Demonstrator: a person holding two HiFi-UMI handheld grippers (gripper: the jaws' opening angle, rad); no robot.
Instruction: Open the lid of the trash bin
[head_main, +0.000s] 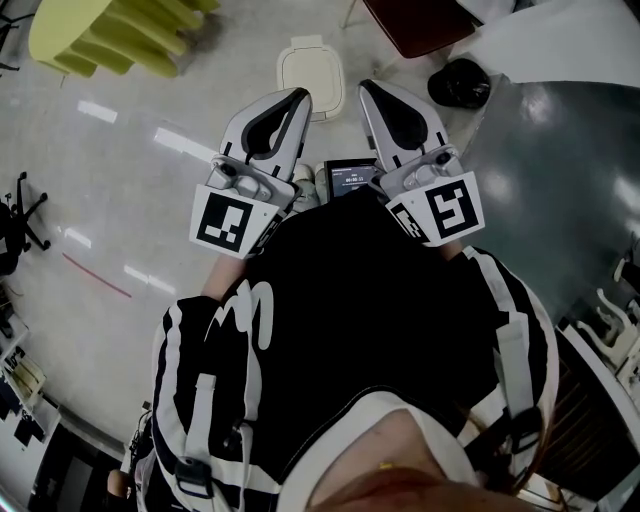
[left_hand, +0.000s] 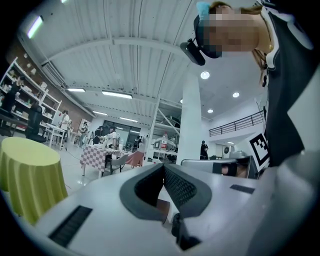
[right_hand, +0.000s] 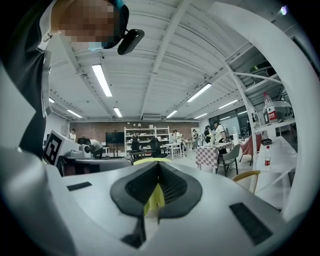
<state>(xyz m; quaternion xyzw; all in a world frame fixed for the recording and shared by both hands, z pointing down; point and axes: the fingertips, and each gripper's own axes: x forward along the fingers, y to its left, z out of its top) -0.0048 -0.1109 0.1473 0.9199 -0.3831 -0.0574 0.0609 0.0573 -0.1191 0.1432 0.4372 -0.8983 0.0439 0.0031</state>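
Left tool (head_main: 299, 93) and right tool (head_main: 366, 86) have jaws together.

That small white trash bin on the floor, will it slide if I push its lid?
The small white plastic trash bin looks light, so it may slide on the glossy floor. From above, tipping risk is unclear.

You stood on a pale, glossy floor (head_main: 130, 150) marked with a short red line (head_main: 97, 275). Ahead to your left was a round table (left_hand: 30, 175) under a yellow-green cloth. Further off stood a checked table (left_hand: 97, 156) with a chair (left_hand: 117, 162) beside it. A white column (left_hand: 192, 125) rose to the ribbed ceiling (right_hand: 165, 55), where strip lights (right_hand: 101, 80) were lit. Shelves (right_hand: 142, 136) lined the brick far wall (right_hand: 100, 127), and a railed balcony (left_hand: 237, 124) ran high up beyond the column.
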